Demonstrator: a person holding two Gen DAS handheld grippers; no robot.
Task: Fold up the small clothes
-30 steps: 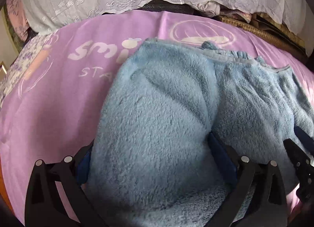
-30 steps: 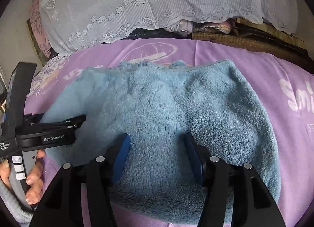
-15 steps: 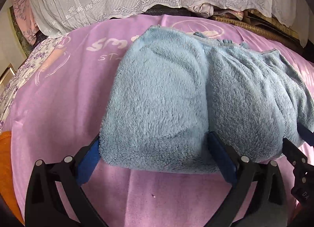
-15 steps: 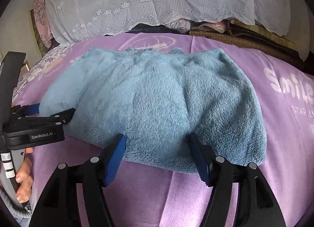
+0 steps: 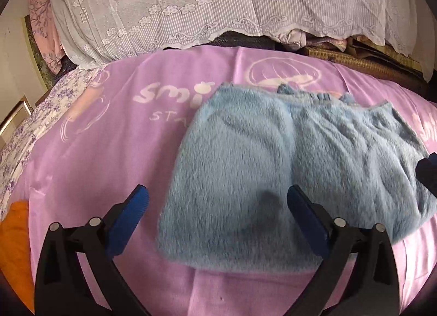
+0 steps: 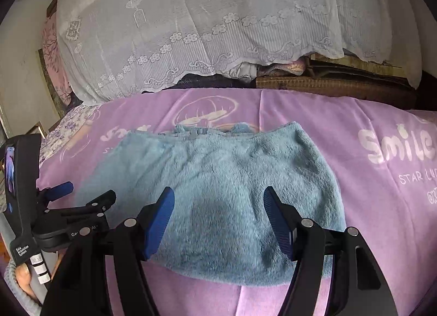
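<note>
A fluffy light-blue garment (image 5: 273,168) lies folded on the purple blanket (image 5: 109,152); it also shows in the right wrist view (image 6: 226,187). Its far edge shows a waistband-like hem. My left gripper (image 5: 217,201) is open and empty, raised above the garment's near left part. My right gripper (image 6: 218,201) is open and empty, above the garment's near edge. The left gripper also appears at the left of the right wrist view (image 6: 79,198). A tip of the right gripper shows at the right edge of the left wrist view (image 5: 428,171).
A white lace cloth (image 5: 218,4) covers a pile at the back. A woven basket-like box (image 6: 327,83) stands behind the blanket on the right. An orange cloth (image 5: 16,245) lies at the near left. A floral sheet (image 5: 24,130) edges the left side.
Both grippers have pulled back and up from the garment, which now lies folded and free on the blanket. Both stayed open.
</note>
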